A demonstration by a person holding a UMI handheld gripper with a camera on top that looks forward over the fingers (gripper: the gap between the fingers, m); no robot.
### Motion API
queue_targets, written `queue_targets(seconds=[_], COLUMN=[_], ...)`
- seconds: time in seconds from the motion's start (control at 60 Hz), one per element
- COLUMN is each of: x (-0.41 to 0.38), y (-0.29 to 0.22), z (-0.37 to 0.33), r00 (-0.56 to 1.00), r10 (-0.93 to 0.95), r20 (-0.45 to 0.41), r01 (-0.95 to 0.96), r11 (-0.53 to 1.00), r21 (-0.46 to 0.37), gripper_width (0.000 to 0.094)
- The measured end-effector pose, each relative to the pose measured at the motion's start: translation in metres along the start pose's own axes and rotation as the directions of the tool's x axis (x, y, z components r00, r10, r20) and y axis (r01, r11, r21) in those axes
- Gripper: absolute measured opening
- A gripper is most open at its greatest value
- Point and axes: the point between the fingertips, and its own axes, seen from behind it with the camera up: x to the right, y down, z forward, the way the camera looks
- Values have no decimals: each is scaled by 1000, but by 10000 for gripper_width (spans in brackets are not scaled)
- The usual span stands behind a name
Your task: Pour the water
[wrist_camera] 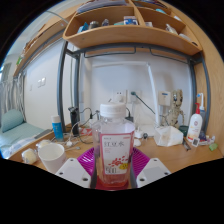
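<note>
A clear plastic bottle [113, 143] with a white cap and a pink and red label stands upright between my gripper's [112, 162] two fingers. Both magenta pads [87, 161] press against its sides, so the gripper is shut on it. The bottle's base is hidden low between the fingers. A white bowl [49, 154] sits on the wooden desk [170, 155] to the left, beyond the fingers.
A small blue bottle [57, 128] stands left of the bowl. A white and red bottle [195, 123] and crumpled white tissue [167, 135] lie on the right of the desk. A wooden shelf [125, 35] hangs overhead. A wall with a socket is behind.
</note>
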Motion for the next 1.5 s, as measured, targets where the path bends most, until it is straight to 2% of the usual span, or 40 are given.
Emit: queue_targets(seconds=[0.033, 0.25, 0.383, 0.433, 0.517, 0.55, 0.8, 1.05, 1.15, 1.5], x=[0, 4, 3, 5, 9, 11, 19, 6, 4, 35], y=[-2, -3, -4, -1, 9, 10, 29, 37, 28, -12], z=[0, -1, -1, 0, -3, -7, -66, -148, -171, -219], r00=[1000, 998, 998, 997, 995, 994, 988, 990, 994, 989], r10=[-11, 15, -8, -17, -7, 5, 81, 110, 81, 64], r20=[-10, -56, -68, -71, -97, -107, -129, -84, -75, -130], r01=[11, -13, 12, 20, 5, -8, -90, -117, -85, -59], r11=[1000, 999, 998, 999, 1000, 999, 994, 990, 995, 997], r21=[24, 41, 58, 40, -19, -31, -67, -80, -57, 43], gripper_width=[468, 480, 579, 616, 792, 825, 844, 828, 831, 830])
